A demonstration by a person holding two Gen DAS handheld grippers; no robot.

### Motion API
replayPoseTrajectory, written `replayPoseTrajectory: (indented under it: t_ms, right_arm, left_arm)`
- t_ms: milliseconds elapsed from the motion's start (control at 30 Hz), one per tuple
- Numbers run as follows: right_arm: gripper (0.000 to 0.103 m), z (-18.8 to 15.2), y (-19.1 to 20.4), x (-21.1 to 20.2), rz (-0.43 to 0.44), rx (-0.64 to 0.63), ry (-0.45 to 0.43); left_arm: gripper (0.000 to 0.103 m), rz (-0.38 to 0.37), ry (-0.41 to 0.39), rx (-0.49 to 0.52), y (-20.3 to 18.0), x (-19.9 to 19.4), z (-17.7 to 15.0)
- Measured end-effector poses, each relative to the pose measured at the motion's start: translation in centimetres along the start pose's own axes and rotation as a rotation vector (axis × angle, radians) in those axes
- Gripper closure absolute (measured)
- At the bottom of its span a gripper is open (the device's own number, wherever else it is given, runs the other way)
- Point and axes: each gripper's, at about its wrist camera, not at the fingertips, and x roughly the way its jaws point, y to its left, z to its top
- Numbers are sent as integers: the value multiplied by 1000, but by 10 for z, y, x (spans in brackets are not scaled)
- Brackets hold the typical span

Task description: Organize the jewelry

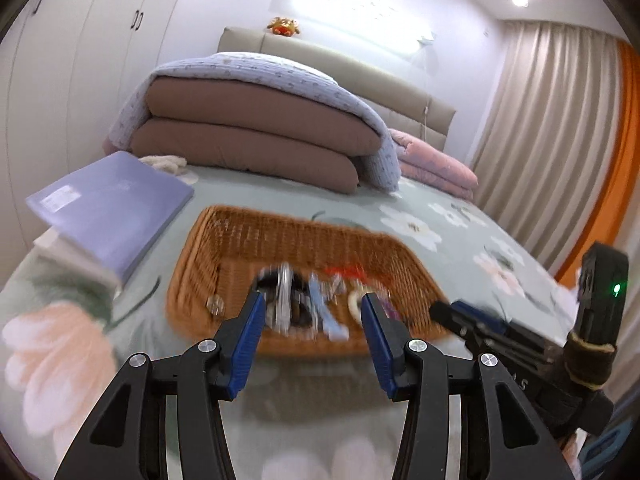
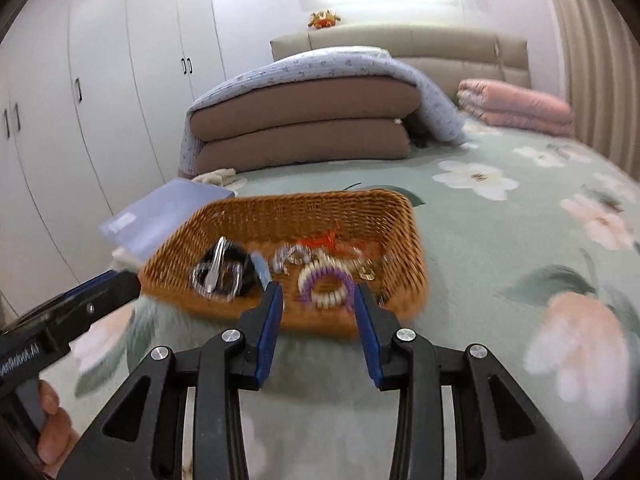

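Observation:
A brown wicker basket [image 1: 240,236] [image 2: 280,208] lies on the floral bed and holds several pieces of jewelry: a black and silver piece [image 2: 224,268], a purple and cream bracelet [image 2: 326,284], clear pieces [image 2: 292,258] and a red item [image 2: 320,240]. In the left wrist view these are blurred [image 1: 292,300]. My left gripper [image 1: 312,300] is open and empty just before the basket's near rim. My right gripper [image 2: 318,290] is open and empty, with the bracelet showing between its fingers. Each gripper shows in the other's view, the right one [image 1: 472,316] and the left one [image 2: 100,288].
A lavender flat box [image 1: 116,204] [image 2: 160,212] lies left of the basket. Folded brown and blue quilts [image 1: 256,128] [image 2: 304,116] and a pink quilt [image 2: 516,104] lie at the bed's head. White wardrobes [image 2: 100,80] stand at the left, curtains [image 1: 552,128] at the right.

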Motion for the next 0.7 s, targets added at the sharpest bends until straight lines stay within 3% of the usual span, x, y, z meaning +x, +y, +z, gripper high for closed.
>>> replayPoseTrajectory:
  t_ms: [133, 200, 267, 500, 700]
  right_arm:
    - [58, -27, 14, -45, -22, -39, -28]
    - [48, -38, 18, -60, -20, -46, -39]
    - [45, -56, 24, -80, -33, -58, -54]
    - [45, -98, 37, -97, -84, -89, -88]
    - [41, -104, 34, -92, -69, -85, -66]
  left_arm:
    - [52, 47, 7, 50, -14, -39, -37]
    - [40, 68, 0, 54, -18, -56, -52]
    - [28, 83, -25, 42, -19, -74, -67]
    - [28, 201, -93, 113, -31, -101, -98]
    - [28, 240, -89, 132, -34, -93, -106]
